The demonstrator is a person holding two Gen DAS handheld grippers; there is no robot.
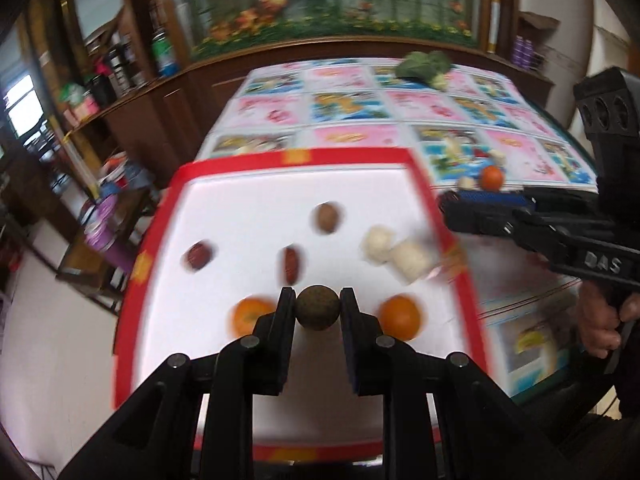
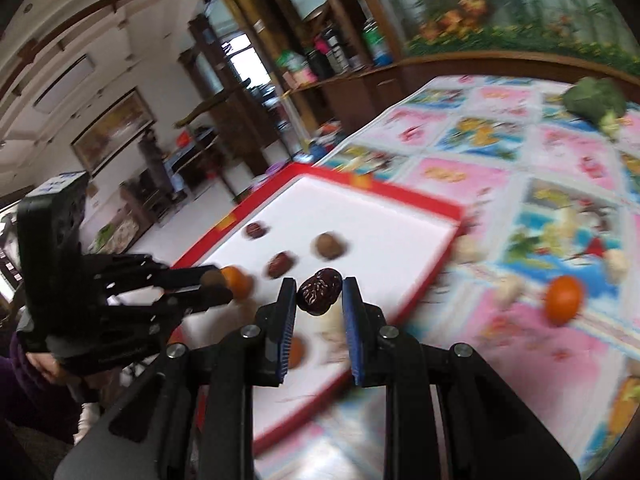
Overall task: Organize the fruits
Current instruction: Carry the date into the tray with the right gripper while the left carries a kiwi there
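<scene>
- Room first: dark wood shelves (image 1: 132, 64) with bottles run along the wall, and a big picture of flowers (image 1: 332, 0) hangs behind the table.
- Table: a bright cloth (image 1: 460, 108) with pink and blue cartoon squares covers it.
- Tray (image 1: 352, 158): it has a red rim and a white floor, and it sits on the cloth at the near left edge of the table.
- Broccoli (image 1: 424, 65): it lies far back on the cloth, well apart from the tray.
- Job so far: I think it is partly done. Two oranges, two red dates, a brown nut (image 1: 327, 218) and two white lumps (image 1: 394, 254) already lie in the tray.
- Still left: one orange (image 2: 564, 300) and a few white lumps lie on the cloth outside the tray.
- Left gripper (image 1: 318, 312): it is squeezed tight on a small brown ball (image 1: 318, 306), held over the near part of the tray between the two oranges.
- Right gripper (image 2: 319, 298): it pinches a wrinkly dark red date (image 2: 319, 295), held above the right side of the tray.
- Both fruits likely go down into the tray next.
</scene>
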